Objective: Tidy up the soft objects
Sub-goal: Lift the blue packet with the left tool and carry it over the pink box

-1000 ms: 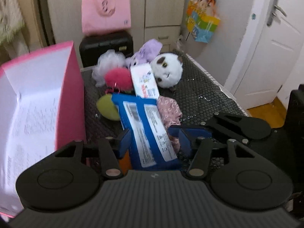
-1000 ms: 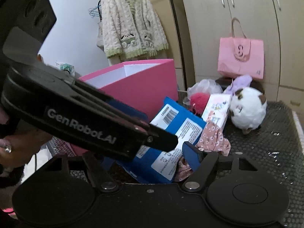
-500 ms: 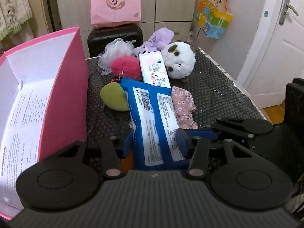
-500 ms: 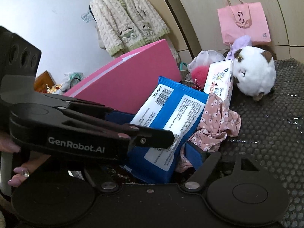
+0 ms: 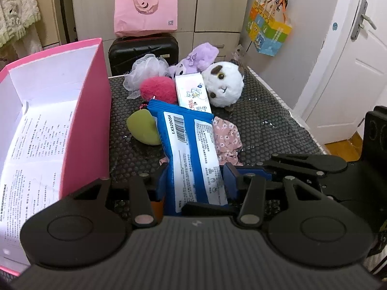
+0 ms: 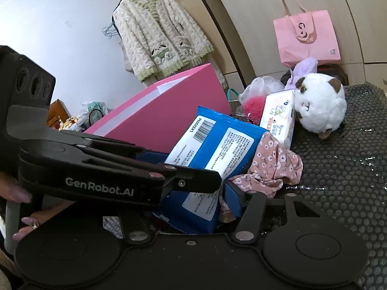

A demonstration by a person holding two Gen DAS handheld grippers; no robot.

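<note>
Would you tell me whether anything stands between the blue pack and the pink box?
Nothing visible does: the blue pack, clamped in the left gripper, lies beside the pink box, whose open top is unobstructed.

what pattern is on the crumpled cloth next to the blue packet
Small white flowers on dusty pink; the cloth shows best in the right wrist view, beside the blue packet.

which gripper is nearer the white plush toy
Right. The right gripper sits on the white plush toy's side of the blue pack; the left gripper is farther.
</note>
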